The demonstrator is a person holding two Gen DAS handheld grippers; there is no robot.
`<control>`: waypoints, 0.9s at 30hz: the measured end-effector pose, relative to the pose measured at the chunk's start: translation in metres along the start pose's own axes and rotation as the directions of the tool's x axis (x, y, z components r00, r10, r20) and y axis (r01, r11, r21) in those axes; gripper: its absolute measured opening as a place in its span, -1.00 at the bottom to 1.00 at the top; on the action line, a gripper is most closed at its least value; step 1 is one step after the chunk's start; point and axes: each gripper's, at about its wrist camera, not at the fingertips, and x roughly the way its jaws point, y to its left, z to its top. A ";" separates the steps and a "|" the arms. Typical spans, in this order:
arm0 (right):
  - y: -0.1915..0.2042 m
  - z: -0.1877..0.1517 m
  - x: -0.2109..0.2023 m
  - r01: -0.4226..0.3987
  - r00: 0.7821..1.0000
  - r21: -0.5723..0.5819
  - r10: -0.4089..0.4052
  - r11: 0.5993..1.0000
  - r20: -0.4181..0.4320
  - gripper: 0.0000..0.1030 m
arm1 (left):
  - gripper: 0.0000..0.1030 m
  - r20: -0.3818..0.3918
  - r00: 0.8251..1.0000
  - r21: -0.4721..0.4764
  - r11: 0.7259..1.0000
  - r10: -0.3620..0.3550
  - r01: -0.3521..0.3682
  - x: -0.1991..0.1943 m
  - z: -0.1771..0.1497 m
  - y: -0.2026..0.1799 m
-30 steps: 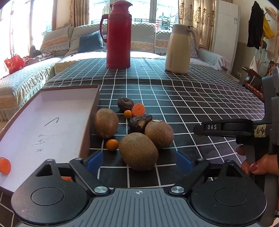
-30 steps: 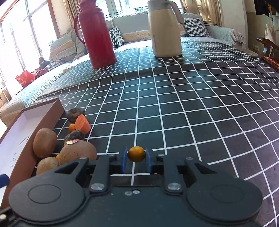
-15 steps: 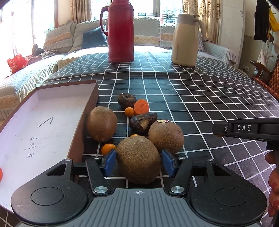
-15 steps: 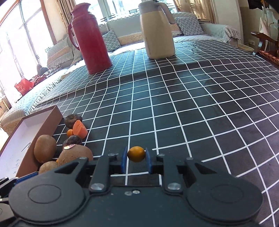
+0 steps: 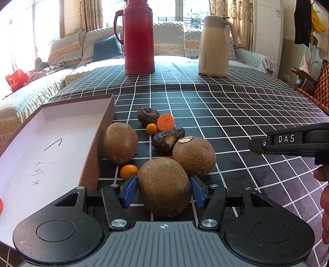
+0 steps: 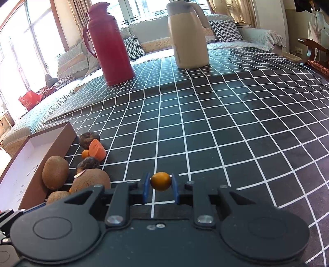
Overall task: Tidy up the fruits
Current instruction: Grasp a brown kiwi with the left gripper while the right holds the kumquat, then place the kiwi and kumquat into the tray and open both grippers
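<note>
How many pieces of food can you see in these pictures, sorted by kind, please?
Kiwis: 3
Kumquats: 3
Carrot pieces: 2
Dark wrinkled fruits: 2
Total: 10

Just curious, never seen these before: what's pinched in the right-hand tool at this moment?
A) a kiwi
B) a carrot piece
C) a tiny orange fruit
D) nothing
C: the right tool has its blue pads closed on a tiny orange fruit, held above the checked tablecloth.

Sunlit windows (image 5: 164, 10) behind a cushioned sofa (image 5: 168, 43), curtains (image 5: 236, 12) drawn aside.
</note>
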 end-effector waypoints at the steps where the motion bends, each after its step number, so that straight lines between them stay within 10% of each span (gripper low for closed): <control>1: -0.001 0.000 0.000 0.002 1.000 0.001 -0.002 1.000 0.001 -0.59 | 0.09 0.000 1.000 -0.005 1.000 -0.005 0.005 -0.001 0.000 0.001; 27: -0.004 -0.002 -0.010 0.022 0.999 0.004 -0.022 1.000 0.044 -0.59 | 0.08 0.164 0.985 -0.085 0.994 -0.055 0.069 -0.052 0.002 0.058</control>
